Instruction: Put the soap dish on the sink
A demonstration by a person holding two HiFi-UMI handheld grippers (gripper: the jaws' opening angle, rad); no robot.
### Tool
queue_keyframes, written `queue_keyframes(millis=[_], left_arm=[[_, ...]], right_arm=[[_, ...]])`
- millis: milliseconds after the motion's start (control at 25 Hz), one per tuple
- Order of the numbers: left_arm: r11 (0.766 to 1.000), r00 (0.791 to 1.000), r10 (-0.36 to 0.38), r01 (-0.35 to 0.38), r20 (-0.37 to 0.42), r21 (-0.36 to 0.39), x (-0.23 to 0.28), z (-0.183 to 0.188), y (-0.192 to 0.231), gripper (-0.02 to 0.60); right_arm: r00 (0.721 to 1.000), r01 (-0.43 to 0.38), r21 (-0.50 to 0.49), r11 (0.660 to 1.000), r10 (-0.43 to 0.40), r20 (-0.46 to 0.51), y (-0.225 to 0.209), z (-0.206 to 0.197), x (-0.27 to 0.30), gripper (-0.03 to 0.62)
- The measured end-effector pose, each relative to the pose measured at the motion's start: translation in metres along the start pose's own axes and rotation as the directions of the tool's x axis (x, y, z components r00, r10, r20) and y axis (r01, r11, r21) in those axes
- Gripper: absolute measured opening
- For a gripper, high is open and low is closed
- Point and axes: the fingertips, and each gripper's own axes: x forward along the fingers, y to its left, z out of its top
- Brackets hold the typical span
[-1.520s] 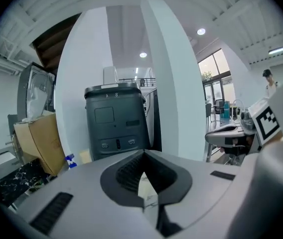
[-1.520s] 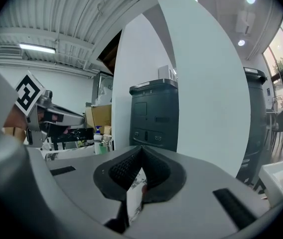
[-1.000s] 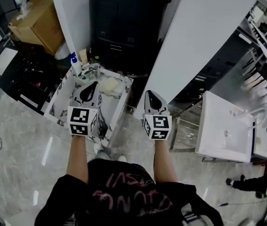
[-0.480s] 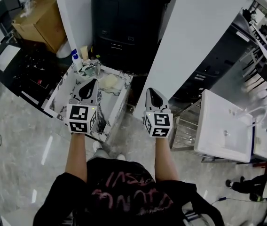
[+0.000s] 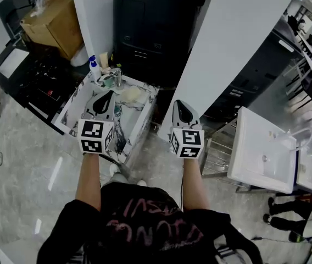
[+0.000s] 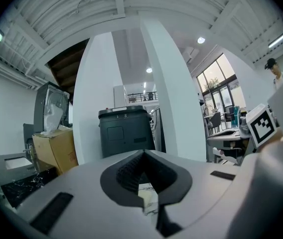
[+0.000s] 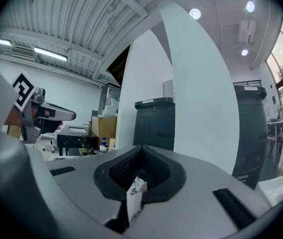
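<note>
Both claws are pressed together on nothing: the left gripper (image 5: 108,97) hangs over the black-veined white marble sink (image 5: 68,113), the right gripper (image 5: 179,105) just off its right edge. The pale cream oval soap dish (image 5: 132,94), if that's it, sits on the back ledge beside the chrome tap (image 5: 115,79), so placement looks done, with nothing left

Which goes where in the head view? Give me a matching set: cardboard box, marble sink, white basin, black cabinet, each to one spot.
Things:
1. cardboard box
2. marble sink
3. white basin
4. black cabinet

Places in the head view:
a. right side, beside a metal rack
b. directly under the left gripper
c. top left corner
d. top centre, between two white panels

Pairs: 1-c, 2-b, 3-a, 4-d
</note>
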Motion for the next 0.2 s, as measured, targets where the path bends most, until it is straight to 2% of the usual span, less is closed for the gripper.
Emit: queue_keyframes(millis=[200], left_arm=[[1.0, 1.0, 0.001, -0.001, 0.017, -0.029, -0.0052, 0.0036, 0.002, 0.015]], right_arm=[[1.0, -0.009, -0.007, 1.0, 0.009, 0.01, 0.0037, 0.0064, -0.0018, 0.012]])
